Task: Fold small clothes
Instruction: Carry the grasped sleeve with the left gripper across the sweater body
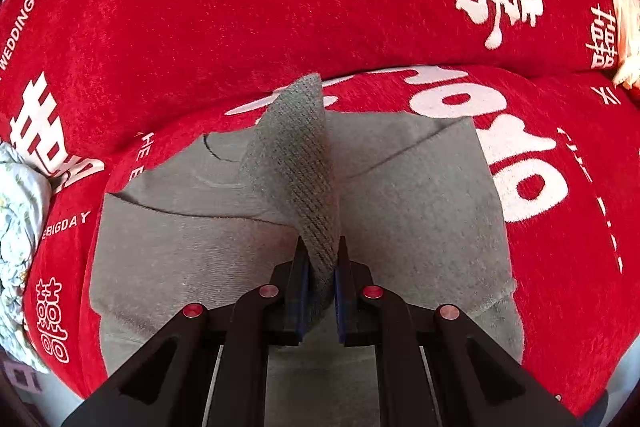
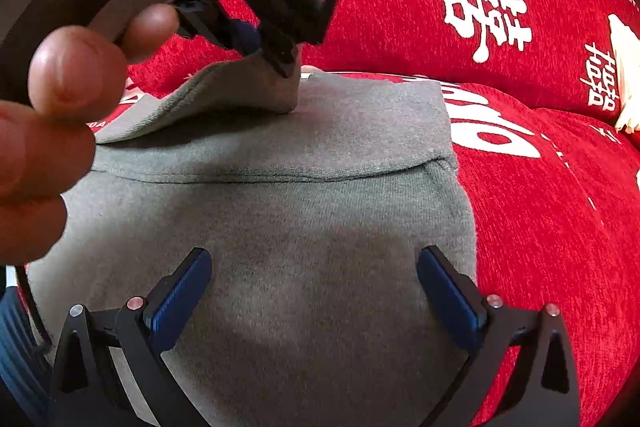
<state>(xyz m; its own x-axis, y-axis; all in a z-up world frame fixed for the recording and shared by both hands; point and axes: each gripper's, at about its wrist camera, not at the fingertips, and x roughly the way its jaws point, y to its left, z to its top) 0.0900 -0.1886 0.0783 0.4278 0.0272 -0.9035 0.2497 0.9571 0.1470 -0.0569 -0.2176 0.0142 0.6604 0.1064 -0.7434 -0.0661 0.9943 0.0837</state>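
Black gripper [image 2: 314, 275], blue pads [image 2: 182, 291], silver screws

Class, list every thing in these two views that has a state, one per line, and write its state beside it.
Grey garment: lying partly folded on the red cover, one edge lifted.
Lifted edge: pinched and raised off the rest of the garment.
Left claw: shut on the lifted edge.
Right claw: open, over the garment, holding nothing.
Red cover: spread out under the garment.
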